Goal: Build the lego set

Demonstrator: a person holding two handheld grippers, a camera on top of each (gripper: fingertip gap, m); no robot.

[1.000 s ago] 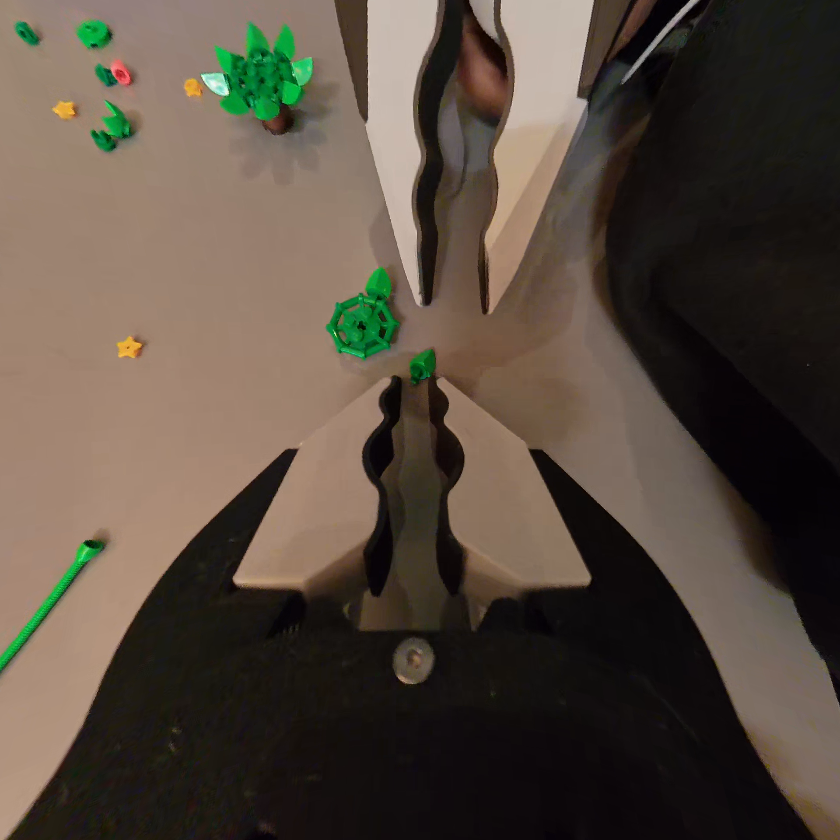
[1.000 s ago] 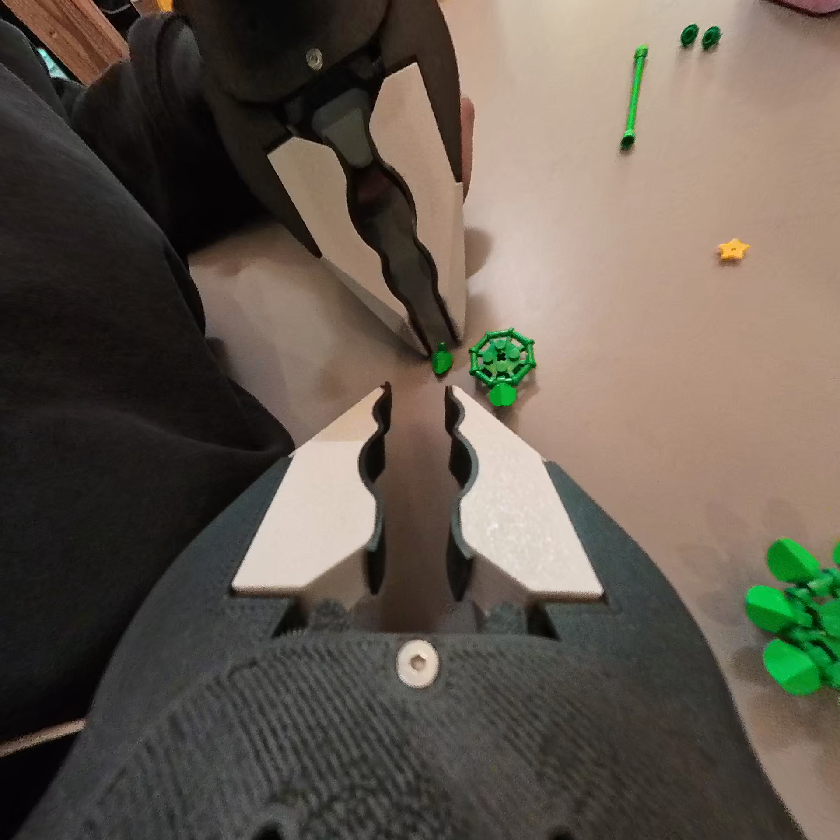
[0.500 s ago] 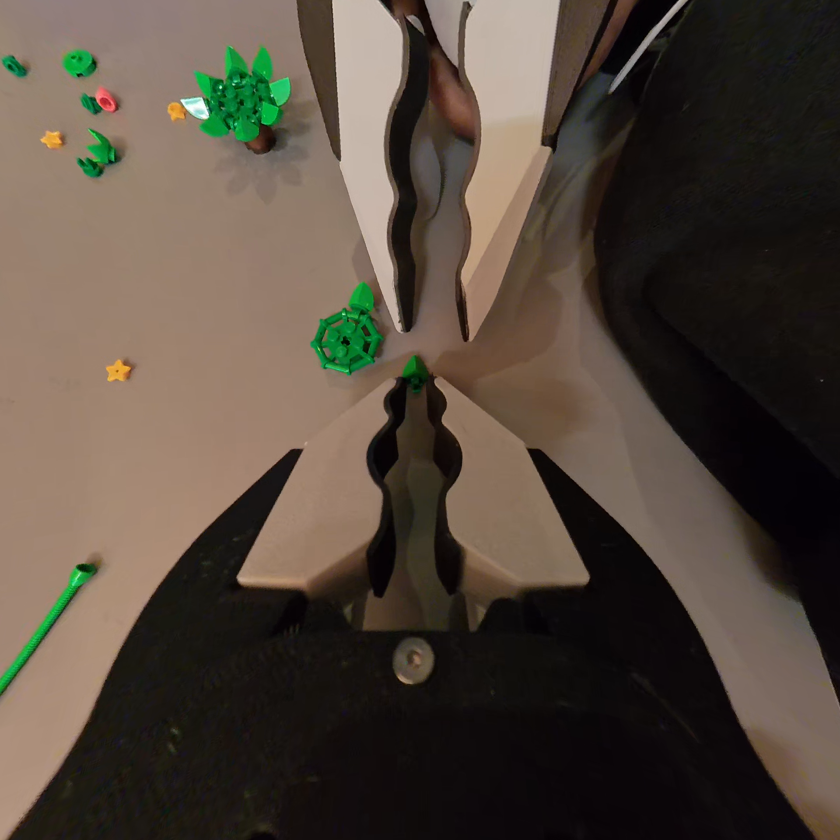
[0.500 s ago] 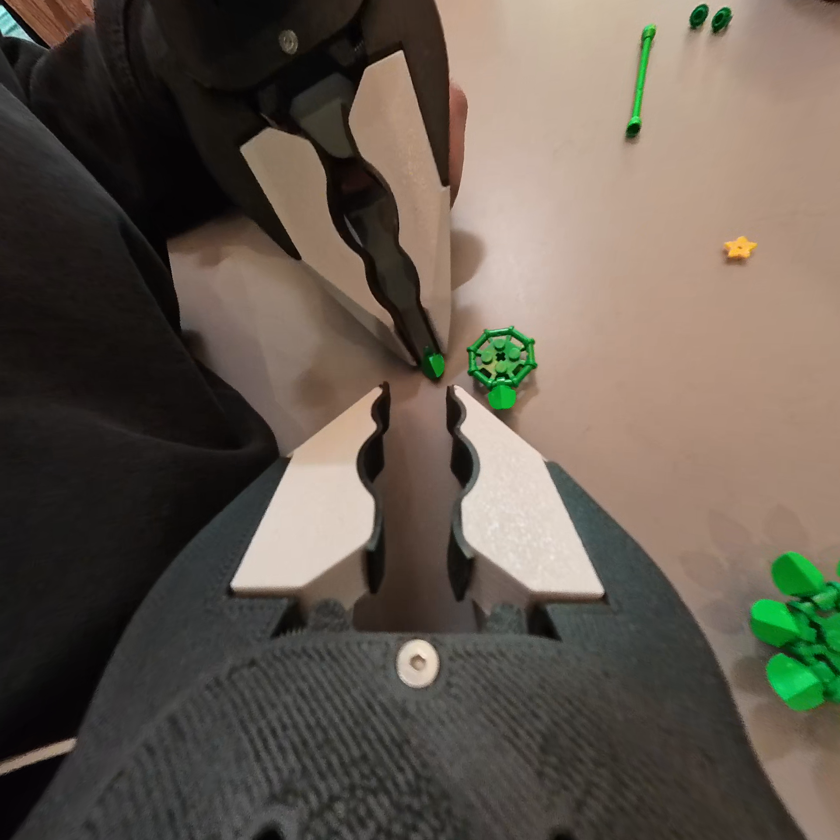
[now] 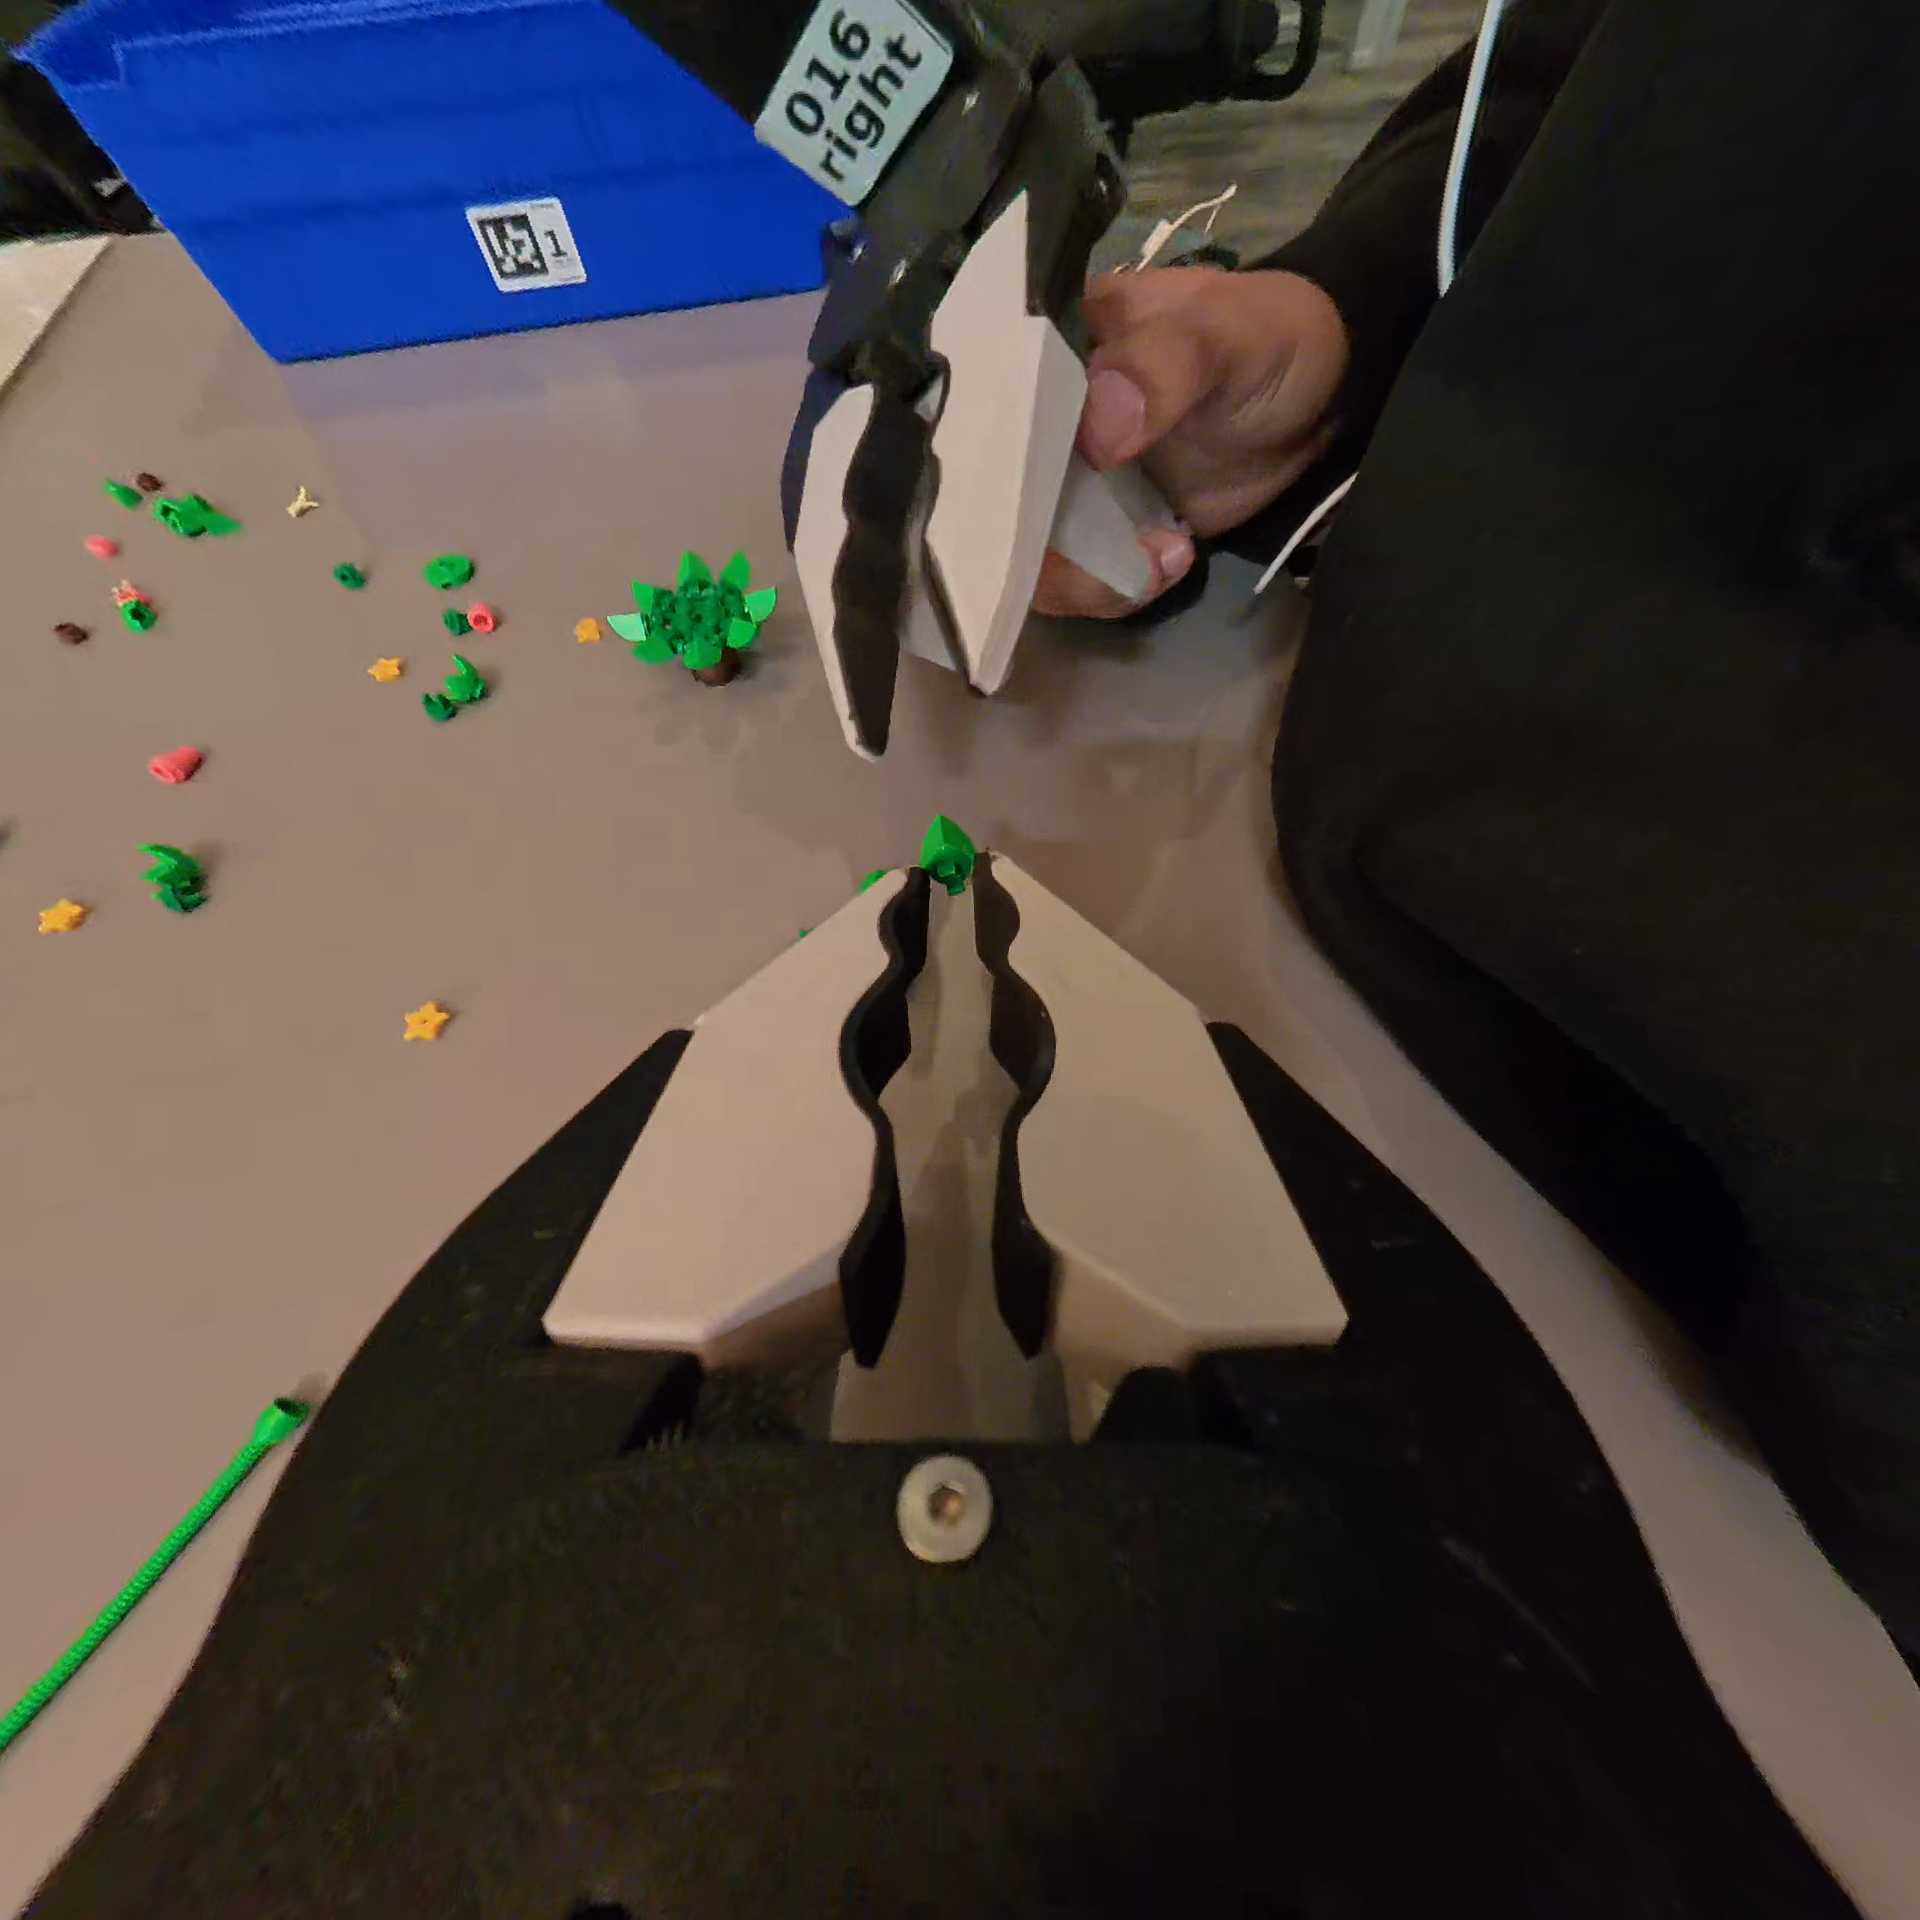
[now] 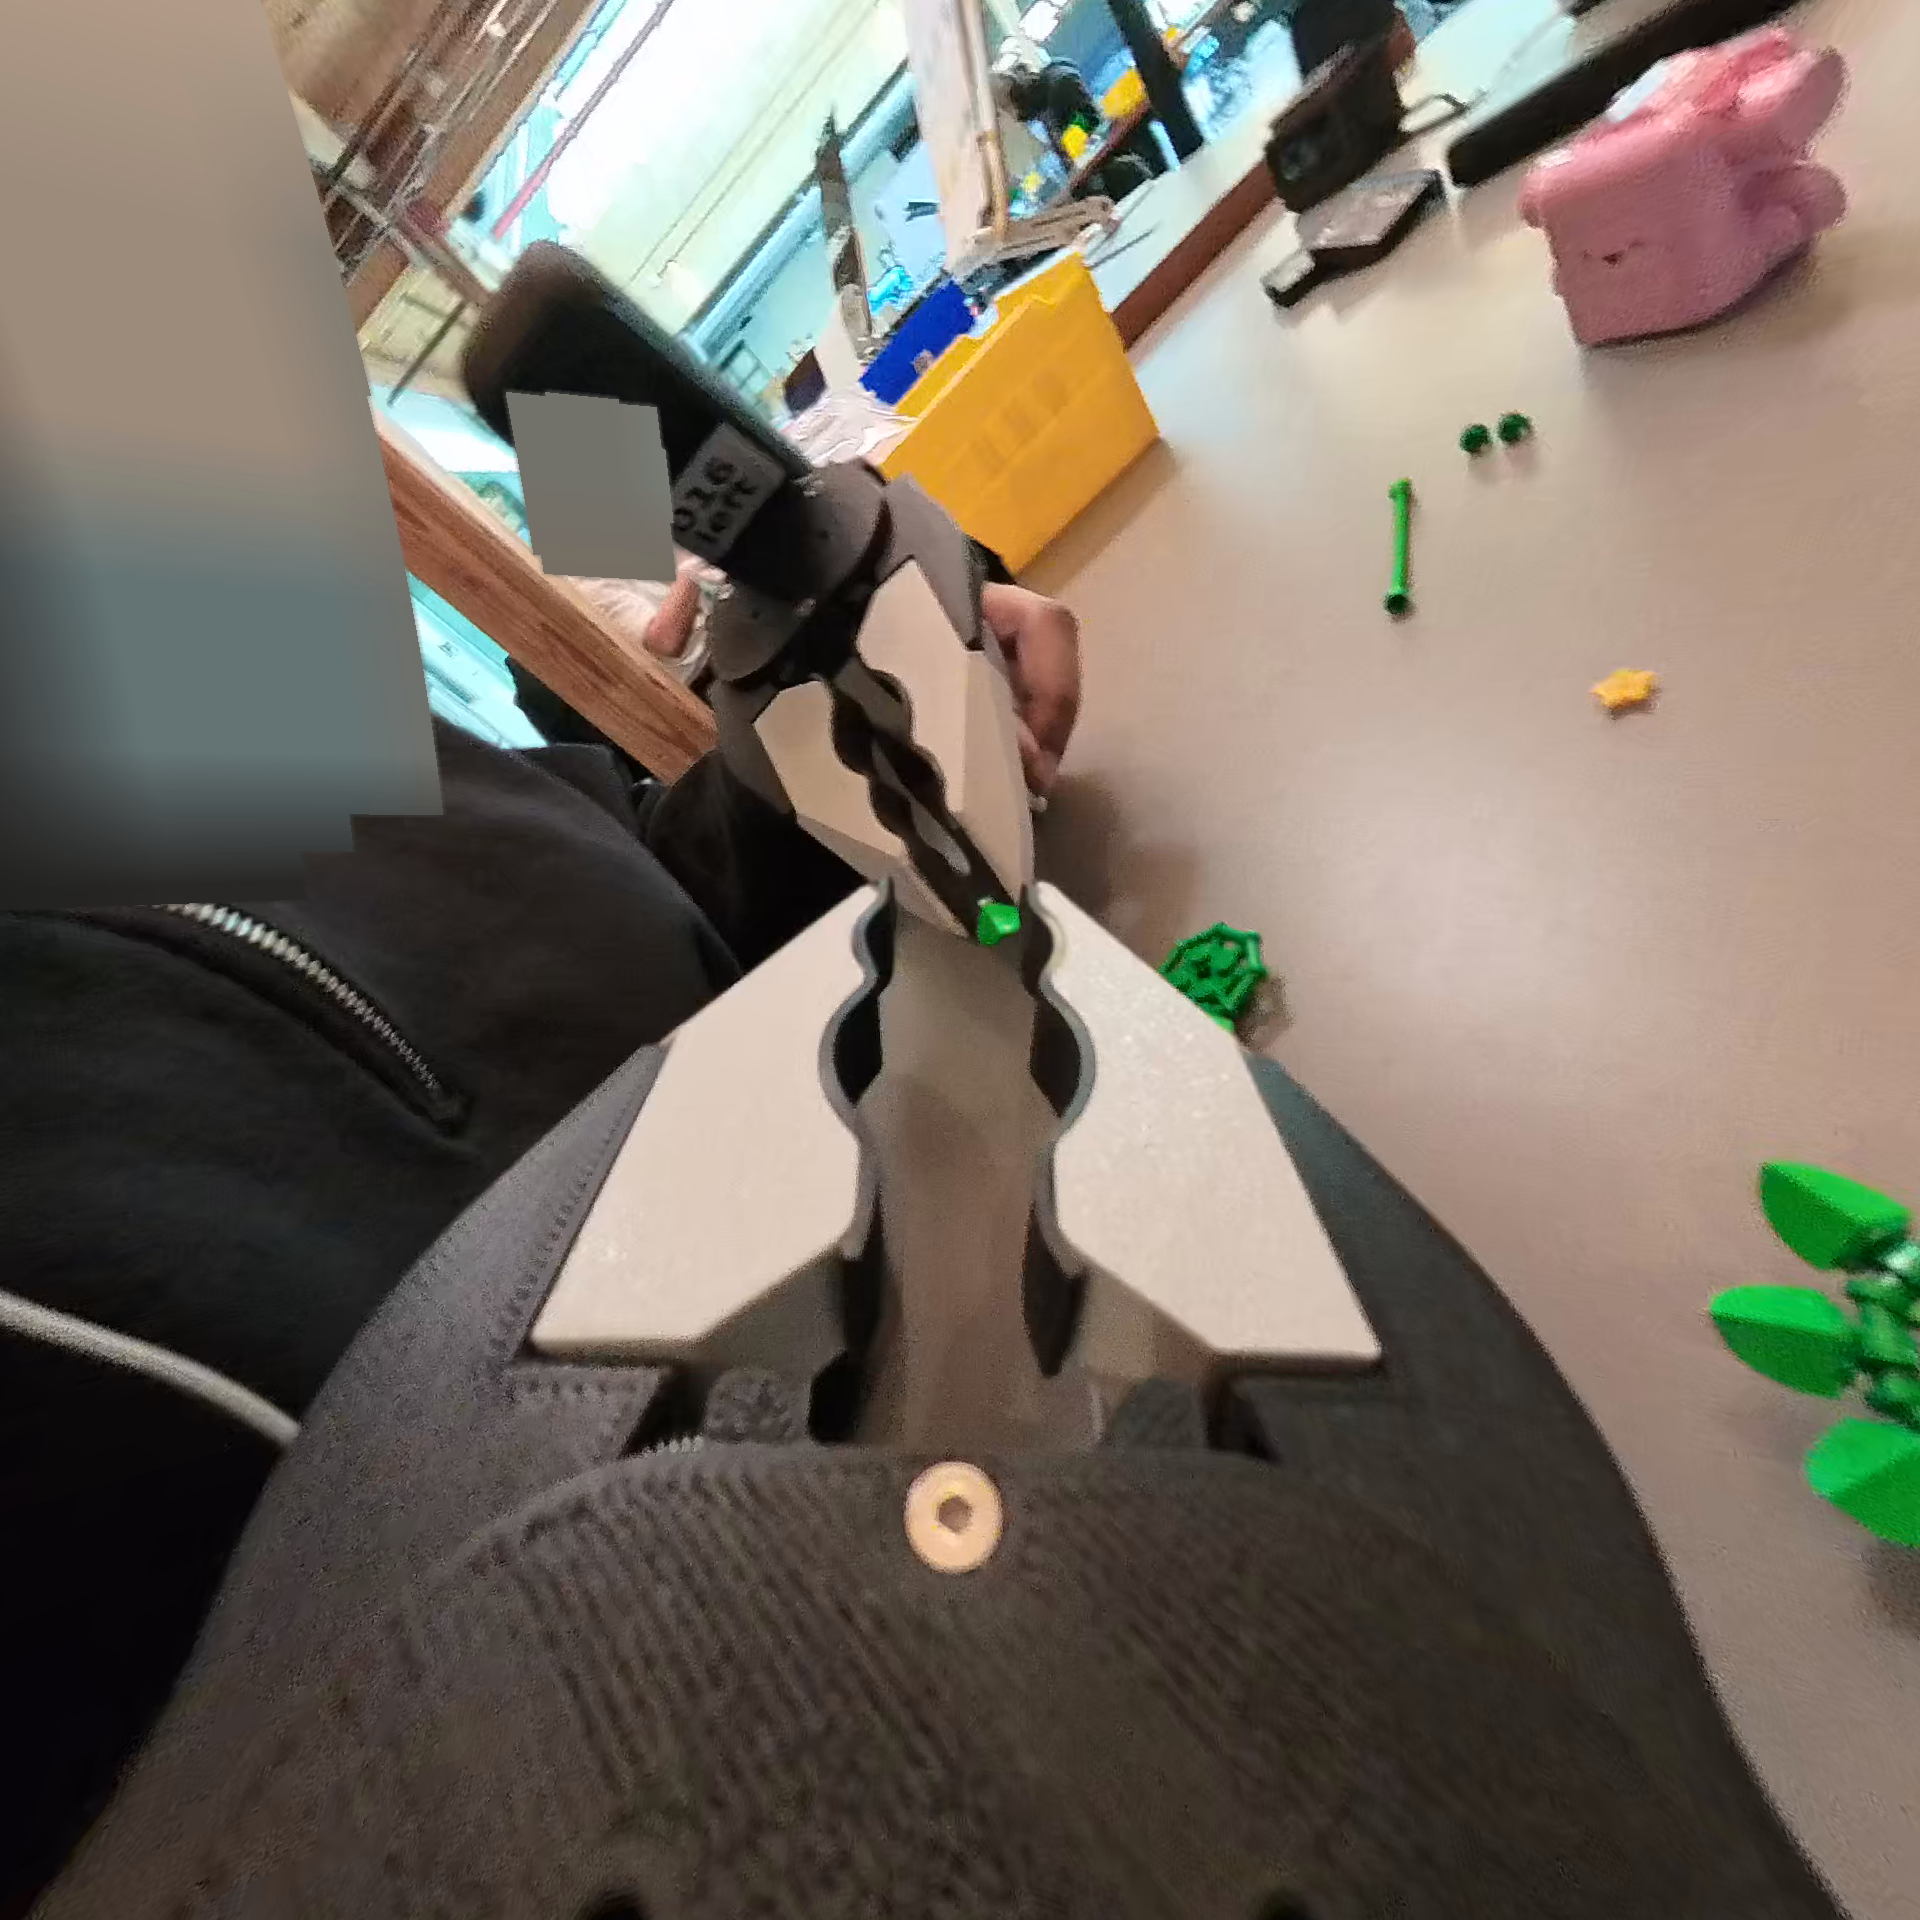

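My left gripper (image 5: 948, 871) is shut on a small green leaf piece (image 5: 945, 854) and holds it at its fingertips, off the grey table (image 5: 520, 1143). In the right wrist view the leaf piece (image 6: 997, 920) sits at the tips of the left gripper's fingers (image 6: 987, 758), just in front of my right gripper (image 6: 961, 899), which is open and empty. The right gripper (image 5: 925, 717) hangs above and beyond the leaf. A green web-shaped round piece (image 6: 1214, 971) lies on the table beside them, mostly hidden in the left wrist view. A built green leafy plant (image 5: 694, 623) stands farther off.
Loose small pieces are scattered at the left: yellow stars (image 5: 426, 1021), pink bits (image 5: 175, 766), green leaves (image 5: 175, 878). A green rod (image 5: 135, 1579) lies near the left edge. A blue bin (image 5: 416, 156), a yellow bin (image 6: 1018, 436) and a pink plush (image 6: 1683, 208) stand farther back. A person's black sleeve (image 5: 1610, 727) fills the right. Less than 4 cm separates the two grippers' tips.
My left gripper closed on the leaf piece and lifted it off the table. Both grippers tilted up, and the right one drew back from the web piece.
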